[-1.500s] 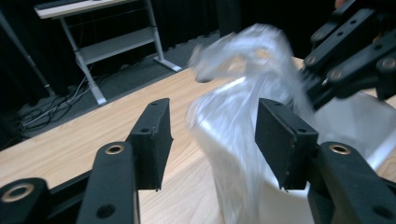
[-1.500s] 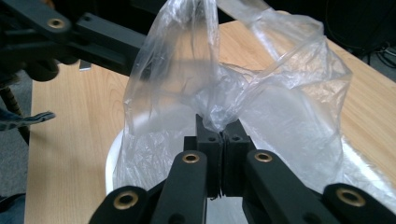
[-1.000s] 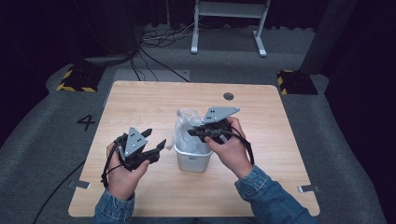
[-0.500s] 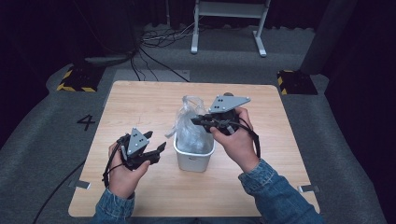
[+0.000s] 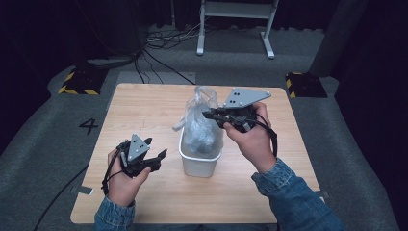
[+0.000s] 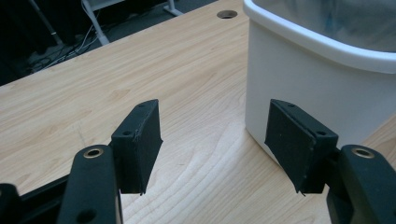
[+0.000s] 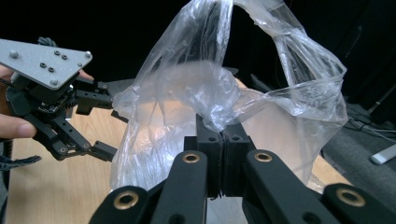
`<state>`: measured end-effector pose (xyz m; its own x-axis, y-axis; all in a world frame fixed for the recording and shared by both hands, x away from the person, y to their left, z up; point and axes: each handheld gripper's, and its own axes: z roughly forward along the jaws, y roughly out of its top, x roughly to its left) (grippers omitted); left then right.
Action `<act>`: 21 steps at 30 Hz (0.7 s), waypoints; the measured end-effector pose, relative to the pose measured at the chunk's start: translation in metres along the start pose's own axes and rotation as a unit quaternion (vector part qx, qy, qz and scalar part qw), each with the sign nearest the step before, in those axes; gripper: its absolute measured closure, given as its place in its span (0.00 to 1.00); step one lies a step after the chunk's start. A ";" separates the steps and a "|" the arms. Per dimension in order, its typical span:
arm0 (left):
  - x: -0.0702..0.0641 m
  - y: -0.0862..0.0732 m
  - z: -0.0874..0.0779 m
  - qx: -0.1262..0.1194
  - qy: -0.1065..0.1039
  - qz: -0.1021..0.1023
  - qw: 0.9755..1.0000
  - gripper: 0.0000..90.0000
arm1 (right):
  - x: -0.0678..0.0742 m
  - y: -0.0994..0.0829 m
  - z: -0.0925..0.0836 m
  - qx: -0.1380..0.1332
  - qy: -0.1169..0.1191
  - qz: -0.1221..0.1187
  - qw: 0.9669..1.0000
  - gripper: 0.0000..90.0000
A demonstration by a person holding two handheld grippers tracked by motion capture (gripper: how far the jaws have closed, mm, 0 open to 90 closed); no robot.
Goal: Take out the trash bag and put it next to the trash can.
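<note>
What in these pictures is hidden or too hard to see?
- Inside of the white bin: high view, the clear plastic bag covers it.
- Bin's far sides: left gripper view, cut off by the frame's edge.
- Bag's lower part: right gripper view, behind the right gripper.
- Bag's contents: hazy through the plastic.

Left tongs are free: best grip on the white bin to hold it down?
Take the white bin by its near-left rim, coming from the left with the left tongs. The walls are too wide; the rim is thin, and the plastic bag bunches toward the right tongs.
</note>
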<state>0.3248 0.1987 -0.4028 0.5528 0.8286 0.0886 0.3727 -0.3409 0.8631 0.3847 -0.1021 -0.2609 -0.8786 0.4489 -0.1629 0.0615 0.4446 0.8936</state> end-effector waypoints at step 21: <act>0.009 -0.011 0.001 0.023 0.014 0.003 1.000 0.35 | -0.023 0.010 -0.040 -0.017 -0.052 -0.005 0.998 0.99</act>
<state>0.3264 0.2099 -0.4120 0.5348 0.8380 0.1082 0.4028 -0.3654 0.8392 0.3863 -0.1390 -0.2313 -0.8252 0.5233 -0.2127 0.0350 0.4232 0.9053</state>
